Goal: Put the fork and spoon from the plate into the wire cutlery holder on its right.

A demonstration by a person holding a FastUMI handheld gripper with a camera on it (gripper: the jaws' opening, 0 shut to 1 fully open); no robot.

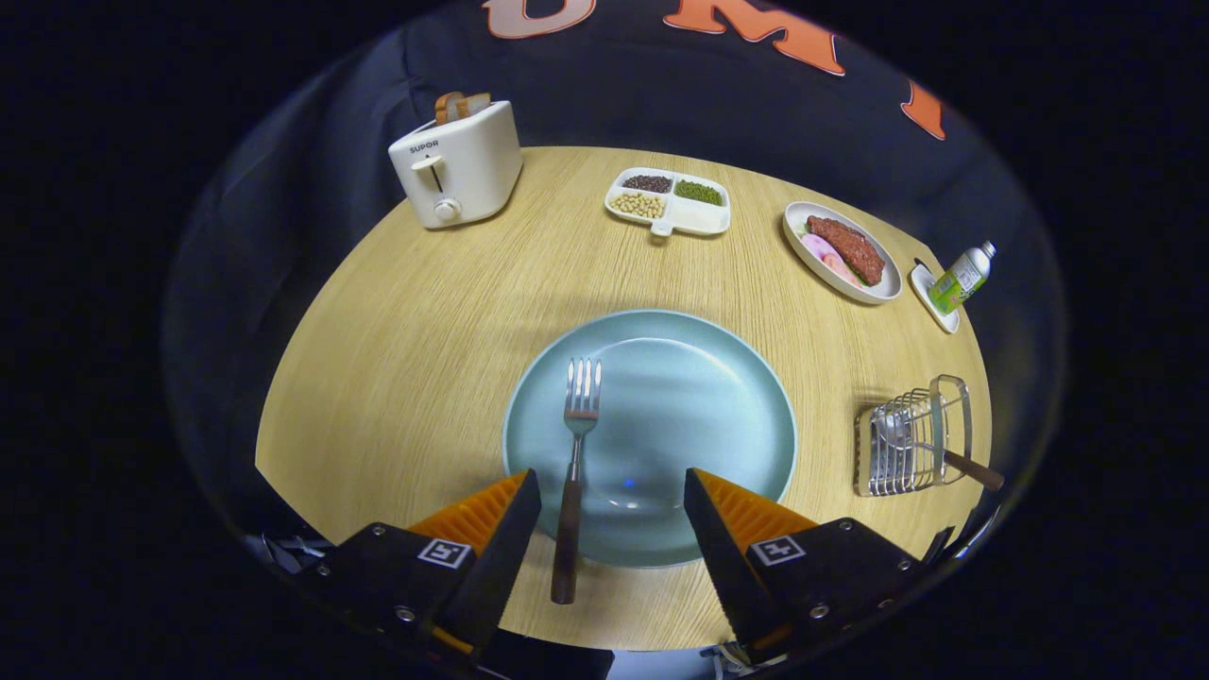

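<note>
Fork (577,444) lies on the blue plate (718,397), tines pointing away, dark handle hanging over the plate's near rim onto the desk (425,312). Claw (612,510) is spread wide and empty, handle between the fingers, closer to the left one. Spoon (911,439) already sits in the wire cutlery holder (914,436) near the desk's right edge, handle sticking out. So the spoon looks done and the fork pick is in hand. Next: shift slightly left to centre on the handle, drop, close, carry right to the holder. Toaster (458,165) and food dishes along the far edge are irrelevant.
</note>
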